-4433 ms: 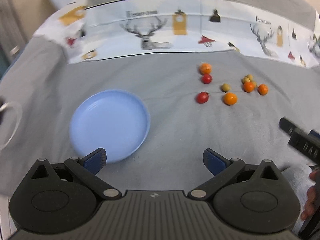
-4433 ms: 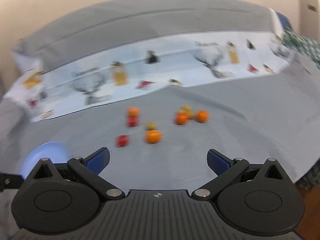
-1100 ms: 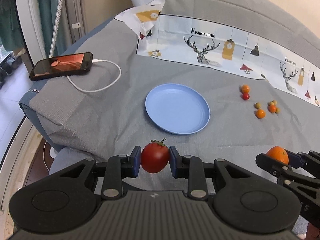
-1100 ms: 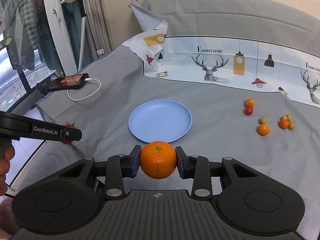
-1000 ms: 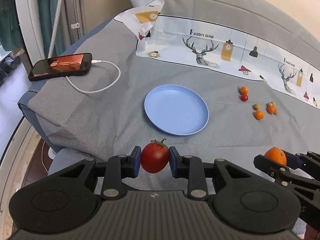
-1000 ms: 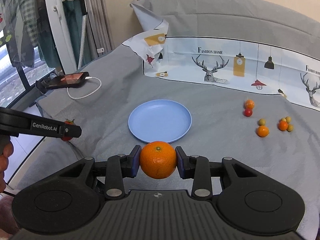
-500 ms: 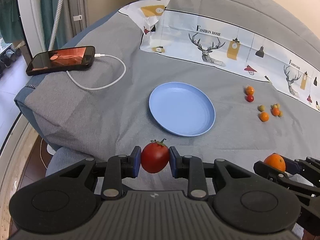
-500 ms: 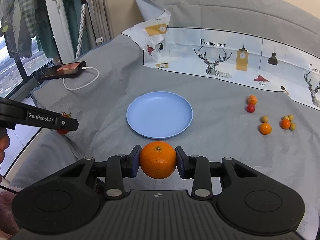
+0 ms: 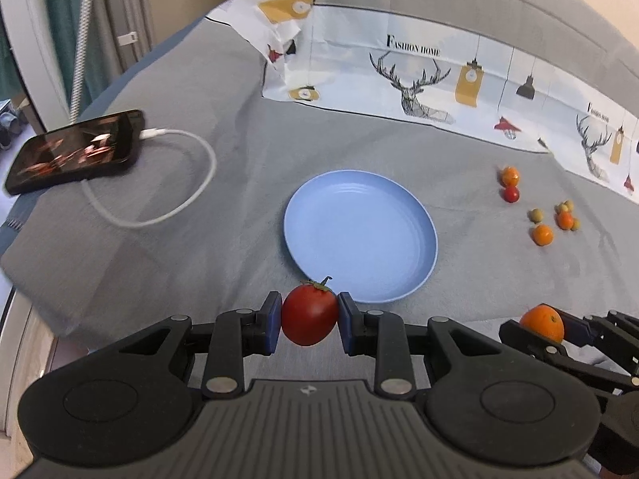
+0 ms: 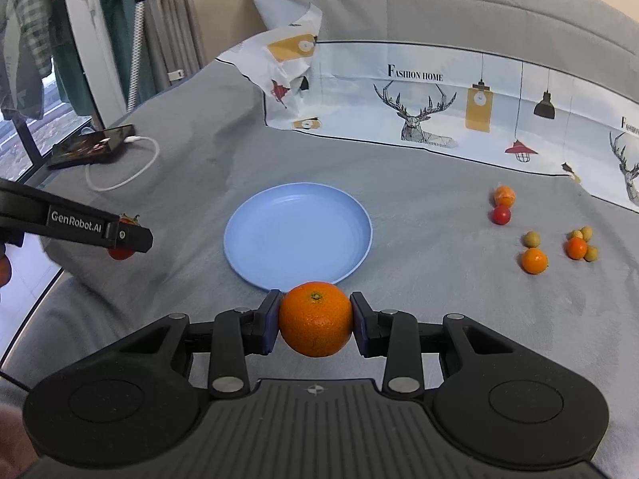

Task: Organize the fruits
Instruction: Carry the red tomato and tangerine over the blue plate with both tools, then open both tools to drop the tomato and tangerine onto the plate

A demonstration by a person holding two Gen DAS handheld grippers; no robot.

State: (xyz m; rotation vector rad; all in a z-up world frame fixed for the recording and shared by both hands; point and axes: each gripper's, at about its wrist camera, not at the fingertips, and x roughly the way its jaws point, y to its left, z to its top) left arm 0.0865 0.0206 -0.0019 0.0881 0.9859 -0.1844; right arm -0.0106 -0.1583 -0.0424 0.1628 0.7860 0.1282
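Bed (image 10: 419, 183): I see grey bedding carrying everything, with a deer-print cloth (image 10: 459, 107) along its far edge.
Plate (image 10: 297, 235): light blue, bare, near the middle of the bed, just past both of my tongs.
Phone (image 9: 76, 151): at the bed's left edge, screen lit, with a white cable (image 9: 175, 183) looped beside it.
Left tongs (image 9: 309, 321): I have them clamped on a red tomato (image 9: 309, 319), both blue pads pressing its sides, held above the bed near the plate's near rim.
Right tongs (image 10: 315, 321): clamped on an orange (image 10: 315, 319), pads against both sides, also just short of the plate's near rim.
Loose fruit: toward the bed's right side, well apart from the plate. A small orange fruit (image 10: 504, 195) touches a small red one (image 10: 500, 214); nearer, another orange one (image 10: 534, 260) sits just beside a yellowish one (image 10: 532, 238); further right an orange one (image 10: 576, 248) lies among what look like three yellowish ones, too small for me to count surely.
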